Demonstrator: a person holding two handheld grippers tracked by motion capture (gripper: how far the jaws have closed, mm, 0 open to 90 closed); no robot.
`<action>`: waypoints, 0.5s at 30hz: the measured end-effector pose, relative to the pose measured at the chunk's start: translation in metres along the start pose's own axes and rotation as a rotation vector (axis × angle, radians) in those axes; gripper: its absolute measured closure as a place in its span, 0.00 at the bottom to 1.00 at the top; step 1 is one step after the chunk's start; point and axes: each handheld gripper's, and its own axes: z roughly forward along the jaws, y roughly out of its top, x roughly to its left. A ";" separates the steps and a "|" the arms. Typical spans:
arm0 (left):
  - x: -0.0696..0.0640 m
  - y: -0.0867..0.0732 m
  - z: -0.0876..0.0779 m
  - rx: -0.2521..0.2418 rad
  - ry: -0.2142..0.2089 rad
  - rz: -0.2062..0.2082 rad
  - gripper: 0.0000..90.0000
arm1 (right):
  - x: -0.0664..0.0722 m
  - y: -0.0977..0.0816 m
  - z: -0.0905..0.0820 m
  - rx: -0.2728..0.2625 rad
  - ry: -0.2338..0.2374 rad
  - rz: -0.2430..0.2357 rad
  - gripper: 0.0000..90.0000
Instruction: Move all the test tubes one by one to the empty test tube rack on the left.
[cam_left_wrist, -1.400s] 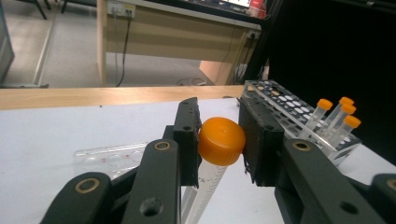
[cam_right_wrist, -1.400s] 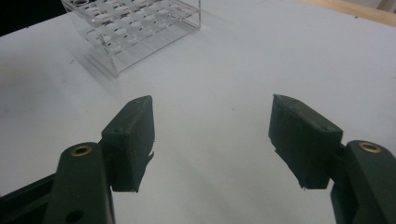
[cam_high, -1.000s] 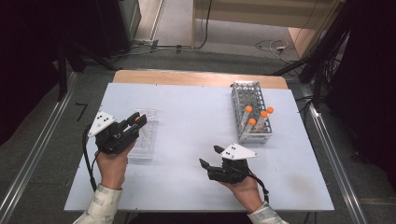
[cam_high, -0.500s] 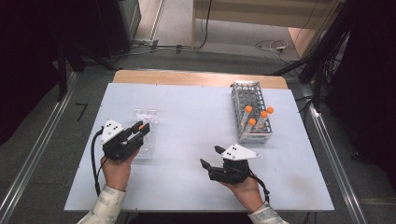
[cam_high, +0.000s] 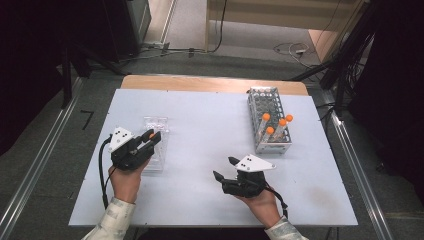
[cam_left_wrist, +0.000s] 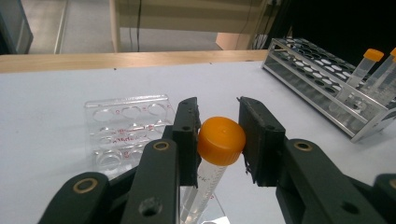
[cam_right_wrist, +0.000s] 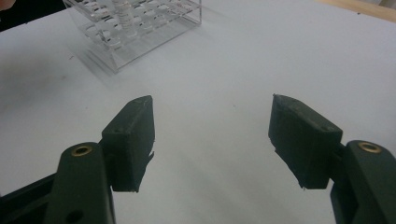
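Observation:
My left gripper (cam_high: 151, 136) is shut on the orange cap of a clear tube (cam_left_wrist: 221, 140). Its pads press the cap from both sides, and the tube's body hangs down below the jaws. Just beyond the jaws stands a clear plastic rack (cam_left_wrist: 126, 126) with round holes, at the table's left in the high view (cam_high: 156, 125). I cannot tell whether the tube's tip rests in the rack. My right gripper (cam_high: 223, 167) rests open near the table's front edge, and nothing is between its jaws (cam_right_wrist: 212, 135).
A metal wire rack (cam_high: 267, 107) stands at the back right with three orange-capped tubes (cam_high: 277, 127) at its near end. The white table (cam_high: 200, 115) lies bare between the two racks. The clear rack (cam_right_wrist: 140, 23) sits far ahead in the right gripper view.
The left hand with the tube has slid a little toward the near edge and lower over the clear rack. The right hand has kept still.

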 end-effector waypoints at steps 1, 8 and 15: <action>0.000 0.000 0.000 -0.001 0.003 -0.002 0.72 | 0.000 0.000 0.000 0.001 0.001 0.000 0.33; 0.001 0.000 0.000 0.001 0.000 -0.025 0.60 | -0.001 0.000 0.000 0.000 -0.003 0.000 0.33; 0.001 0.001 -0.001 0.002 -0.012 -0.051 0.46 | -0.004 -0.001 -0.002 -0.004 -0.013 0.006 0.33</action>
